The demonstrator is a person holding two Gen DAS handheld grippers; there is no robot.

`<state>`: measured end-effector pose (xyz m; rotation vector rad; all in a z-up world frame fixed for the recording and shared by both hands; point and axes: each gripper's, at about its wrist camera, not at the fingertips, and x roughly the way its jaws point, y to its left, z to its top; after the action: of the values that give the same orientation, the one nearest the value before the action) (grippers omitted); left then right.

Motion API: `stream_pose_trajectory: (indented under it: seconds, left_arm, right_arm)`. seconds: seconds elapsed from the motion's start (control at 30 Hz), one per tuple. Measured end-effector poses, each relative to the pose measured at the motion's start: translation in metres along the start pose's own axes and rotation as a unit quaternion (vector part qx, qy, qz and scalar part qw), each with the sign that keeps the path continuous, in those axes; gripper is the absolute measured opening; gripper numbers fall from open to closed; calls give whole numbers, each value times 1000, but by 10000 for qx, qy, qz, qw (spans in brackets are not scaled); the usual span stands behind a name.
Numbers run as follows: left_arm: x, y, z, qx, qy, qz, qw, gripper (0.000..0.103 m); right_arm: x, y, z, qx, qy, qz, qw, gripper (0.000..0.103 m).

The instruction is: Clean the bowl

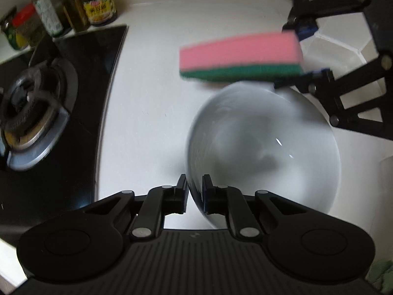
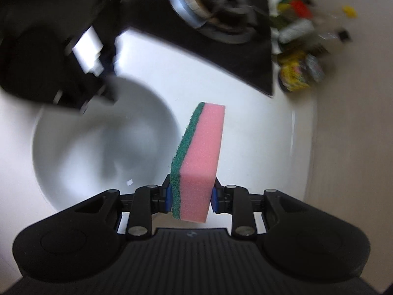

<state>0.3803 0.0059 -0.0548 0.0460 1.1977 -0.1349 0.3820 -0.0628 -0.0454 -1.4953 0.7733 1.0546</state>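
Note:
A white bowl [image 1: 265, 147] stands on the white counter [image 1: 147, 98], its far rim blurred. My left gripper [image 1: 195, 189] straddles the bowl's near-left rim, one finger outside the wall and one inside. The jaws are narrow, but I see no firm pinch on the rim. Above the bowl's far edge my right gripper [image 1: 294, 56] is shut on one end of a pink sponge [image 1: 240, 56] with a green scrub layer. In the right wrist view the sponge [image 2: 201, 152] sticks out from the right gripper [image 2: 190, 196]. It hangs beside the bowl [image 2: 98, 147], with the blurred left gripper [image 2: 98, 98] at the bowl's far rim.
A black gas hob with a burner [image 1: 32, 108] lies left of the bowl. Jars and bottles [image 1: 98, 2] stand behind the hob against the wall. A green cloth [image 1: 380, 277] shows at the lower right corner. White counter runs between the hob and the bowl.

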Motion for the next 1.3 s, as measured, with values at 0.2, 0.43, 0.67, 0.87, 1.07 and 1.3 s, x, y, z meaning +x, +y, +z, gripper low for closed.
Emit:
stream_pose_trajectory:
  seconds: [0.2, 0.43, 0.67, 0.87, 1.07, 1.3]
  left_arm:
    - [8, 3, 22, 443, -150, -74, 9989, 18]
    - [22, -6, 52, 1058, -296, -198, 9937, 27]
    - [20, -16, 66, 1690, 8, -162, 9855, 16]
    - [-7, 10, 37, 868, 139, -5, 9961, 14]
    - [-1, 14, 13, -248, 285, 63, 9993, 12]
    - [9, 32, 18, -370, 81, -277, 9989, 8]
  right_arm:
    - [-7, 13, -23, 876, 82, 215, 9959, 25]
    - [-30, 71, -68, 3021, 303, 144, 9527, 24]
    - [-61, 90, -95, 4036, 113, -13, 9149, 24]
    - [-59, 29, -60, 2575, -327, -667, 9634, 25]
    - [-16, -6, -1, 395, -383, -402, 9977, 25]
    - [3, 1, 25, -648, -187, -287, 9973, 25]
